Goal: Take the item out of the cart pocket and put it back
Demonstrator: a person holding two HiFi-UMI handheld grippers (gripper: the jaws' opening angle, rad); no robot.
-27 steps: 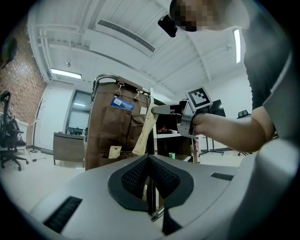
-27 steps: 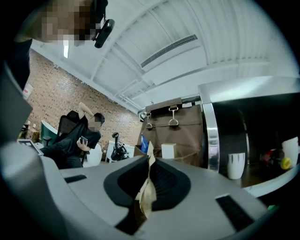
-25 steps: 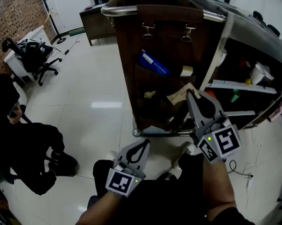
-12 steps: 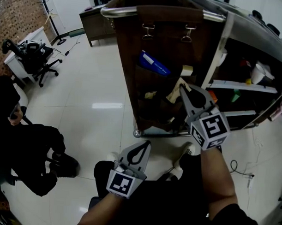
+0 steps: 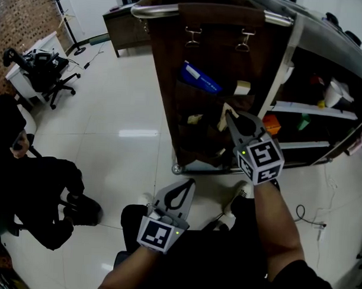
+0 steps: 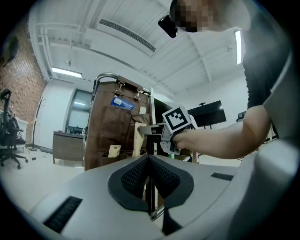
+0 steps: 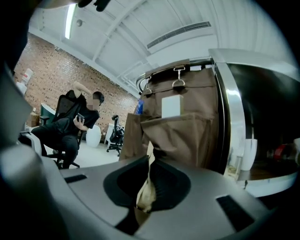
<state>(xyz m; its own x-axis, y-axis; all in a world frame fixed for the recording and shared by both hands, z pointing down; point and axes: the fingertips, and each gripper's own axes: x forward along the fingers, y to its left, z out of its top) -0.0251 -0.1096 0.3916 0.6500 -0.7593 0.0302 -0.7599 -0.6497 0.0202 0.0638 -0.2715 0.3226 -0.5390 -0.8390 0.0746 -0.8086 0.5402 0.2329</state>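
Pinching tan packet (image 7: 146, 193) in right tool (image 5: 229, 116) at cart pocket (image 7: 187, 136), frame centre, left tool (image 5: 187, 184) closed, empty, lower centre.

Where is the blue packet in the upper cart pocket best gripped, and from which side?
Grip the blue packet by its exposed upper edge, coming from above and in front. It leans tilted in the cart pocket, lower part hidden, so probably only that thin edge can be pinched.
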